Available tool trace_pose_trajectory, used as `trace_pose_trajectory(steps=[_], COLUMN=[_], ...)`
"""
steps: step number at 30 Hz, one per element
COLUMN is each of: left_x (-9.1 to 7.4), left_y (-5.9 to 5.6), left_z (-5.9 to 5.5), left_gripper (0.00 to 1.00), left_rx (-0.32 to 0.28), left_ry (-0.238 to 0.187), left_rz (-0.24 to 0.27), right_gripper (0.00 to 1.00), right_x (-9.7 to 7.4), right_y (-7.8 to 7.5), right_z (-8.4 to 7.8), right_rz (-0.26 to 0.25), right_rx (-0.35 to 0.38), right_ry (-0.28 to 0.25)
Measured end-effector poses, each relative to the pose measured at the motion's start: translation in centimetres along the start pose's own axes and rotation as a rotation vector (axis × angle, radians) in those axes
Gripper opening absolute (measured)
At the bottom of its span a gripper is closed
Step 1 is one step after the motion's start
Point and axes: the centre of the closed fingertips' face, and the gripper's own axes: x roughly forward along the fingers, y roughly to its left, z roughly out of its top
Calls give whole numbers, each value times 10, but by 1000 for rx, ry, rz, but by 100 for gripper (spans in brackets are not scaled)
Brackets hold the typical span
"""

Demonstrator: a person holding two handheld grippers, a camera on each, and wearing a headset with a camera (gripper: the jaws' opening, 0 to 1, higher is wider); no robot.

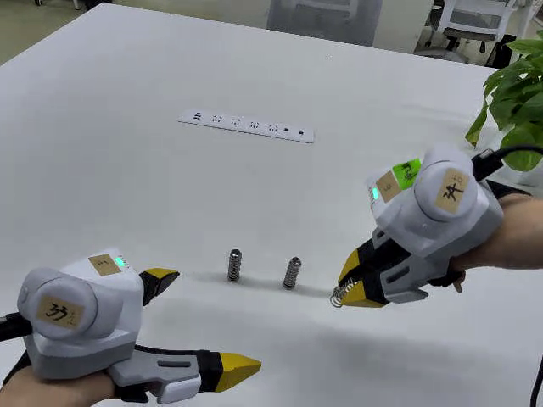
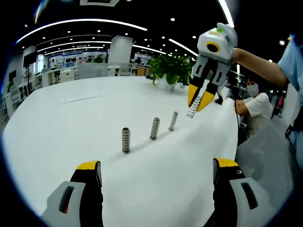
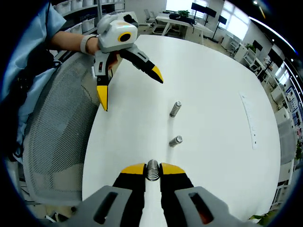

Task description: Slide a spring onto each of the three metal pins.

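Observation:
Two springs stand upright on pins on the white table [image 1: 127, 170]: one spring [image 1: 235, 264] to the left, another [image 1: 292, 272] beside it. In the left gripper view a bare metal pin [image 2: 173, 121] stands just past those two. My right gripper [image 1: 349, 284] is shut on a third spring [image 1: 338, 295], which it holds tilted just above the table, right of the row. That spring [image 3: 152, 169] sits between the yellow tips in the right gripper view. My left gripper [image 1: 199, 322] hovers open at the near left, with nothing between its jaws.
A white power strip [image 1: 246, 125] lies flat farther back on the table. A green plant [image 1: 513, 93] stands at the right edge. Office chairs [image 1: 475, 21] stand beyond the far edge, and a mesh chair [image 3: 57, 142] stands at the near side.

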Motion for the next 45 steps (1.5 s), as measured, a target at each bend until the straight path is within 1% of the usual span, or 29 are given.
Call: trace_pose_trajectory(steps=[1, 2, 3, 6, 8, 9, 15, 18, 21, 24, 29, 36, 39, 42, 45], left_x=[0, 0, 0, 0, -1, -1, -2, -3, -2, -2, -1, 0, 0, 0, 0], left_y=[0, 1, 0, 1, 1, 2, 7, 9, 7, 7, 5, 3, 2, 3, 2], left_z=[0, 0, -1, -4, -4, -3, -3, -5, -6, -7, -8, -8, -9, -11, -10], left_gripper=[100, 100, 100, 100, 100, 100, 100, 100, 100, 100, 99, 99, 98, 98, 98], left_rx=[-4, -6, -4, 4, -2, -2, -9, -13, -14, -17, -21, -26, -26, -22, -27], left_ry=[0, 1, 1, 7, 5, 1, -8, -4, 0, 3, 6, 9, 16, 22, 22], left_rz=[1, 4, 4, 3, 3, 6, 18, 16, 11, 9, 9, 2, -3, -2, -5], right_gripper=[12, 12, 12, 12, 12, 12, 12, 12, 12, 12, 12, 12, 12, 12, 12], right_x=[-1, 0, 0, -4, -5, -4, -2, 1, 1, 2, 5, 8, 11, 12, 14], right_y=[-4, -11, -15, -22, -24, -29, -35, -37, -40, -42, -40, -41, -39, -39, -40], right_z=[-1, -4, -6, -10, -12, -14, -17, -21, -28, -29, -32, -30, -29, -31, -33], right_rz=[-5, -8, -10, -13, -15, -18, -3, 11, 17, 27, 42, 55, 62, 64, 67], right_rx=[-4, -9, -14, -35, -39, -50, -70, -73, -83, -74, -81, -83, -87, -93, -92], right_ry=[8, 20, 27, 61, 75, 90, 129, 149, 185, 189, 205, 205, 210, 219, 223])
